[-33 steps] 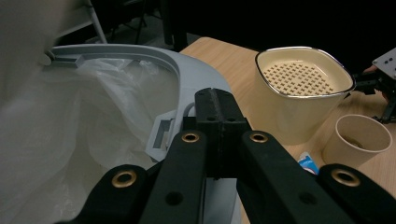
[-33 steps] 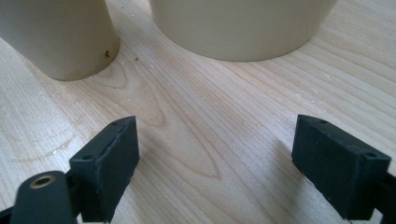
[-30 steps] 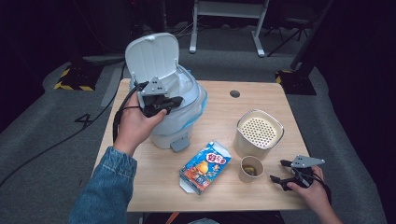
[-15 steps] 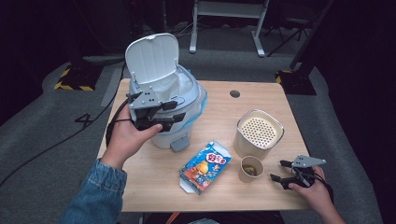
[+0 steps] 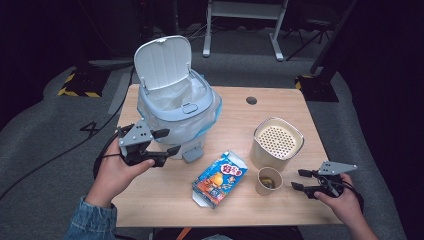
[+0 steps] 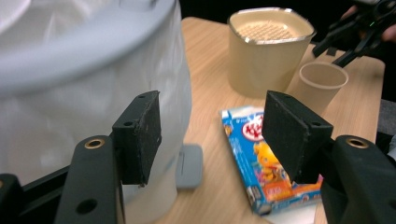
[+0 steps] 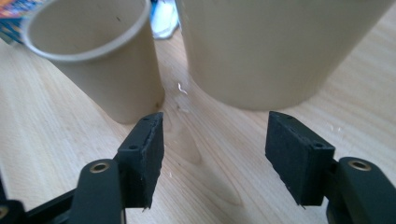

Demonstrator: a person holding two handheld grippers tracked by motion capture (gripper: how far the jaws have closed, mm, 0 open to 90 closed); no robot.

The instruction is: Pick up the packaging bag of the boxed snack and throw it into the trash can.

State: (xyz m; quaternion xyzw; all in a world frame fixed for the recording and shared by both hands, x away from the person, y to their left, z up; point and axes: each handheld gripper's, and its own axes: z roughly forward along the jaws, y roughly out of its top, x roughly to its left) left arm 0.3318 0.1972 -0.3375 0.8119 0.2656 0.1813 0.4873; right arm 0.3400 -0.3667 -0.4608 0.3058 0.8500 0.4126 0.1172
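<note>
Left gripper (image 5: 167,142), lower left of the high view, just beside the base of the grey flip-lid bin (image 5: 177,107); jaws have just been opening, now apart with nothing between them. The bin stands upper left on the wooden table (image 5: 235,115), lid up, white liner inside. Right gripper (image 5: 299,180), lower right, jaws have just been closing but remain apart, empty, pointing at the paper cup (image 5: 269,180). The cup sits just in front of the beige perforated-lid container (image 5: 278,142). Colourful snack box (image 5: 220,178) lies flat at centre bottom.
</note>
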